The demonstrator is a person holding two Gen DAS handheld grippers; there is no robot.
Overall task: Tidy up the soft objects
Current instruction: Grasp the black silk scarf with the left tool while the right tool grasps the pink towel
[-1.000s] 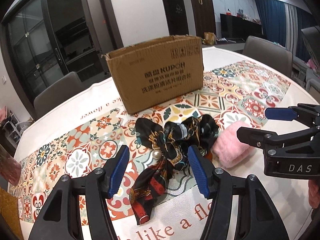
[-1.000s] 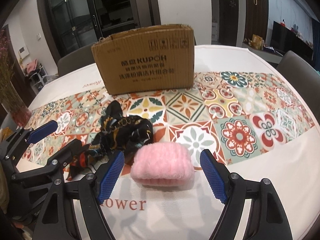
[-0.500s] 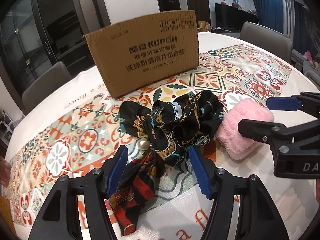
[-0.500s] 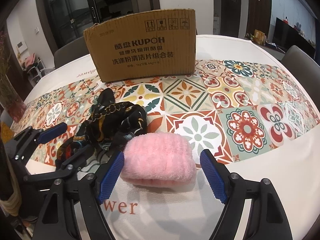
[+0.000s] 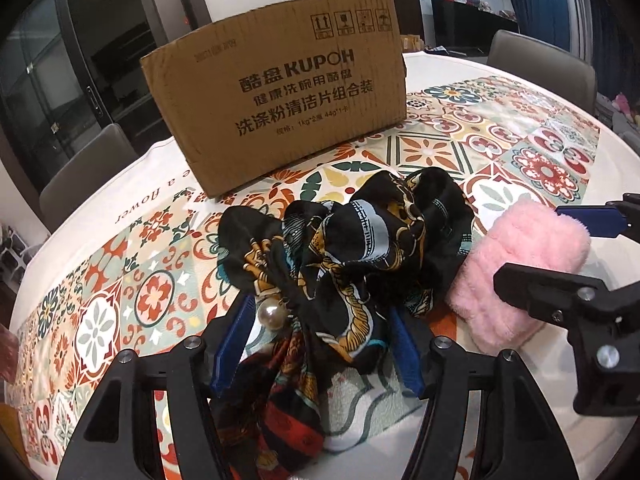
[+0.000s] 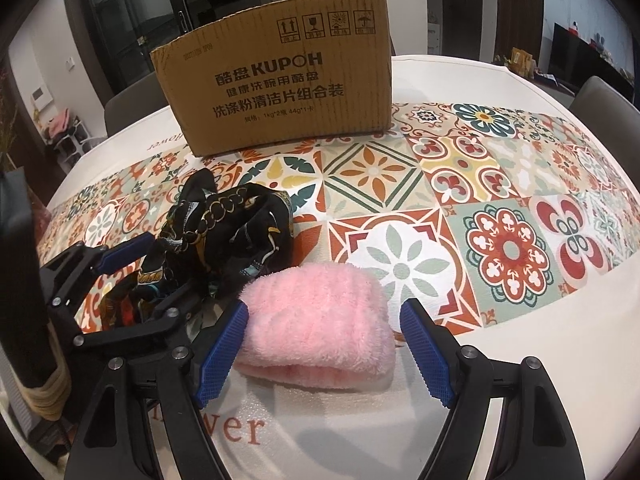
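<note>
On the left, the scarf lies bunched on the tablecloth, its tail trailing toward the near edge. The left gripper straddles that narrow neck beside the pearl, fingers apart, cloth between them but not yet pinched. Just right of it and touching, the pink towel lies with its long axis left to right. The right gripper stands spread, one pad touching the left end, the other just off the right end. Each tool has its own piece; closing should do it. The box stands far behind both
</note>
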